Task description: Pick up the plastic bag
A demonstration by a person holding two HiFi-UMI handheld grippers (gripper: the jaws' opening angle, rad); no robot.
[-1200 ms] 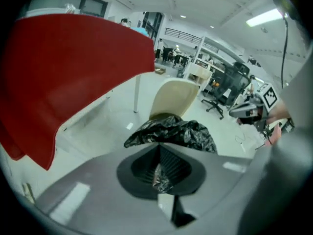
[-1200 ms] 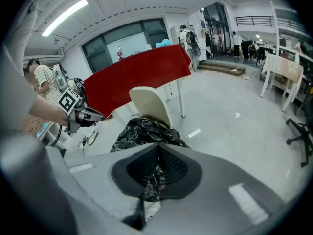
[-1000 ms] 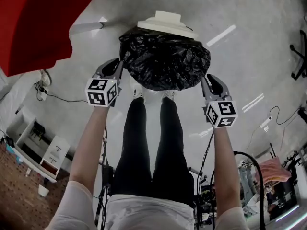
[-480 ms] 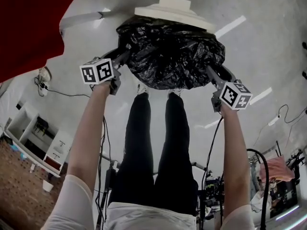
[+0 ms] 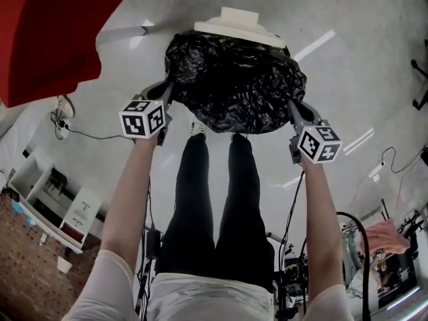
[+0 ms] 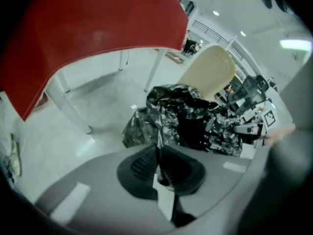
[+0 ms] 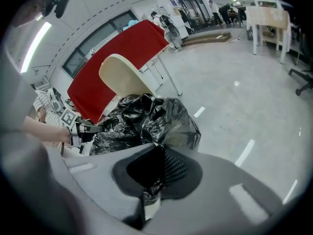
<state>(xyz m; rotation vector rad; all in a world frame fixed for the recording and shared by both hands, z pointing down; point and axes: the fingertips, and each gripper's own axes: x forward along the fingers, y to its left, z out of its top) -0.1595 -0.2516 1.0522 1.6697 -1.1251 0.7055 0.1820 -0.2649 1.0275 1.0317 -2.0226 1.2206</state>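
There is one black plastic bag [image 5: 234,79], crumpled and bulging. In the head view it sits between the two grippers, just in front of the person's two shoes [image 5: 194,130]. The left gripper [image 5: 168,91] meets the bag's left edge and the right gripper [image 5: 293,107] meets its right edge, so one claw is at each side. Each gripper carries one marker cube, two in all: the left cube [image 5: 142,118] and the right cube [image 5: 318,144]. In the left gripper view the jaws have just been closing and now stand pressed together, with a thin fold of the bag's black film pinched in the seam between them. The rest of the bag spreads out just beyond the pads. The right gripper view shows the same: those jaws have also just been closing and are now clamped on a crinkled bit of the black film, with the bag's bulk heaped directly ahead. Whether the bag's underside is clear of the pale floor [image 5: 361,79] cannot be told. One cream chair [image 5: 235,25] stands right behind the bag, touching or nearly touching it. One red table [image 5: 47,32] fills the upper left of the head view, well apart from the bag. Two bare forearms reach down to the grippers, and the person's two dark-trousered legs run between them.
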